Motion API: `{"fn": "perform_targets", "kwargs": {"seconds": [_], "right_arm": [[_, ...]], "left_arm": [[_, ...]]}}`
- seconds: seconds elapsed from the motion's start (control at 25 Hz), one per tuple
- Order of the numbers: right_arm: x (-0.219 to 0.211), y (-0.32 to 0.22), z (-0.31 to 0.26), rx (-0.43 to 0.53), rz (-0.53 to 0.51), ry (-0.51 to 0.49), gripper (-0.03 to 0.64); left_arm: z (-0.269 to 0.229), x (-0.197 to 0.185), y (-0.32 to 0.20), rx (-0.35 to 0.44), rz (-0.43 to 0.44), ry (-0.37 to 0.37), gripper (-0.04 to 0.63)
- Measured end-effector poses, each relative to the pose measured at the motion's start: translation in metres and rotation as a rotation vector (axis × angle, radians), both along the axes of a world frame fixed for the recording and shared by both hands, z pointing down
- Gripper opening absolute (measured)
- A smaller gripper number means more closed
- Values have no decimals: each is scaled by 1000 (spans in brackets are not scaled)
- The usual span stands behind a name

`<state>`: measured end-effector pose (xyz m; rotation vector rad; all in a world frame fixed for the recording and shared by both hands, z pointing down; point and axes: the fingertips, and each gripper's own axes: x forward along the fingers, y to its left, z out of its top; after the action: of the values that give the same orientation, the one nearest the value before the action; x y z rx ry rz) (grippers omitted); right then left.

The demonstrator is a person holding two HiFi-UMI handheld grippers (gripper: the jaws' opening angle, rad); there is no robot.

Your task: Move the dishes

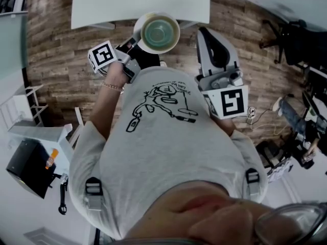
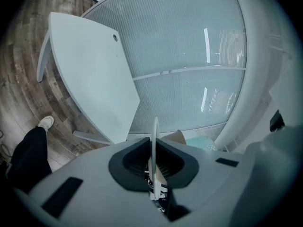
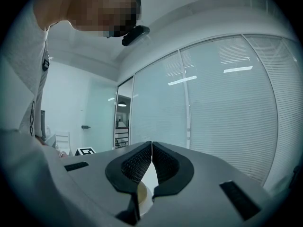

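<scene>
In the head view a white plate [image 1: 138,25] carries a cream bowl [image 1: 160,32] with a green inside, held in the air near a white table [image 1: 102,6]. My left gripper [image 1: 134,47] is shut on the plate's near rim. In the left gripper view the plate's thin white edge [image 2: 155,136] stands upright between the closed jaws of that gripper [image 2: 154,150]. My right gripper [image 1: 203,34] is to the right of the bowl, apart from it and tilted upward. Its jaws [image 3: 151,145] meet at the tips. A pale cream bit shows low in their gap; what it is, I cannot tell.
The white table [image 2: 90,70] stands on a wood-plank floor [image 1: 56,60] beside a frosted glass wall [image 2: 189,41]. A dark trouser leg [image 2: 28,160] and a white shoe [image 2: 46,123] are below. A black box [image 1: 26,167] lies at the left, a dark chair [image 1: 286,40] at the right.
</scene>
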<state>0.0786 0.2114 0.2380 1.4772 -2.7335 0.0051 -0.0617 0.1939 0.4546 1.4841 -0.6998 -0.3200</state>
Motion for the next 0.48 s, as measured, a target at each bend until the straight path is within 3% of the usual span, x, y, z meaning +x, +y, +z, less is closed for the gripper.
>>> {"fn": "perform_targets", "kwargs": {"seconds": [0.48], "right_arm": [[-35, -94, -5, -1, 23, 5, 35]], "left_arm": [[-5, -29, -92, 5, 28, 13, 21]]}}
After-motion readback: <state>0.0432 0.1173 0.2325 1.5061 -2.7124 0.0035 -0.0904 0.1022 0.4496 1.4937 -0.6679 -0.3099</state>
